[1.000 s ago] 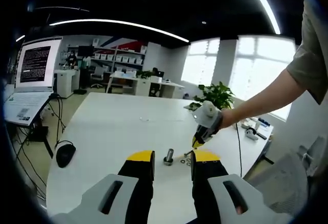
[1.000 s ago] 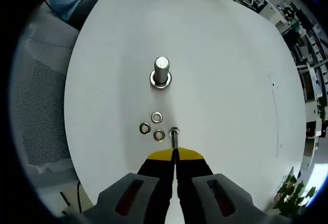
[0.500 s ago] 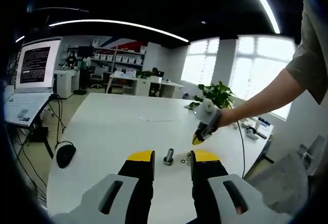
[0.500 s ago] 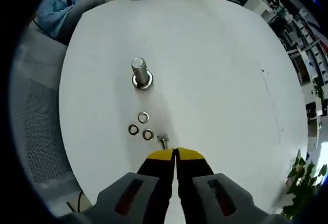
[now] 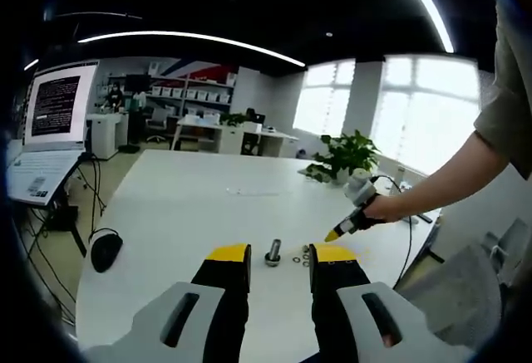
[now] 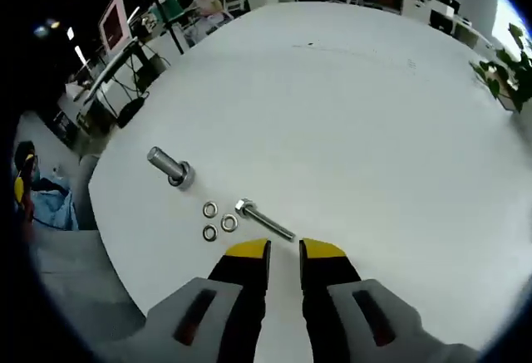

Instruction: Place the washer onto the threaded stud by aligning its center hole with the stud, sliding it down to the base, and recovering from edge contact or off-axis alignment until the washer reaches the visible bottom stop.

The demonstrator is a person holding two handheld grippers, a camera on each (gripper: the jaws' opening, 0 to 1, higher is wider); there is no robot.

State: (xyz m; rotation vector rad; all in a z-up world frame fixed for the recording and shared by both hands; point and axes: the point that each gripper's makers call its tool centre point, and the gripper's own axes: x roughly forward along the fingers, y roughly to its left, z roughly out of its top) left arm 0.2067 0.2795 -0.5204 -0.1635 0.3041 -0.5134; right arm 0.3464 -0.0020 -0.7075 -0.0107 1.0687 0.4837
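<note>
Stud (image 6: 170, 168) stands on the table (image 6: 374, 130) at the left of the right gripper view, its wide base on the surface. Three washers (image 6: 218, 223) lie loose just right of it, and a long bolt (image 6: 264, 221) lies flat beside them, one end near my right gripper (image 6: 284, 250).

That gripper is a little open and holds nothing. The left gripper (image 5: 280, 254) is open and empty too, framing the stud (image 5: 273, 252).

Risks, as I judge them: the washers sit clustered, so a closing jaw may nudge or lift two at once. The bolt lies across my approach and could roll into them. A flat washer may slip from the tips, or land tilted on the threads and jam.
</note>
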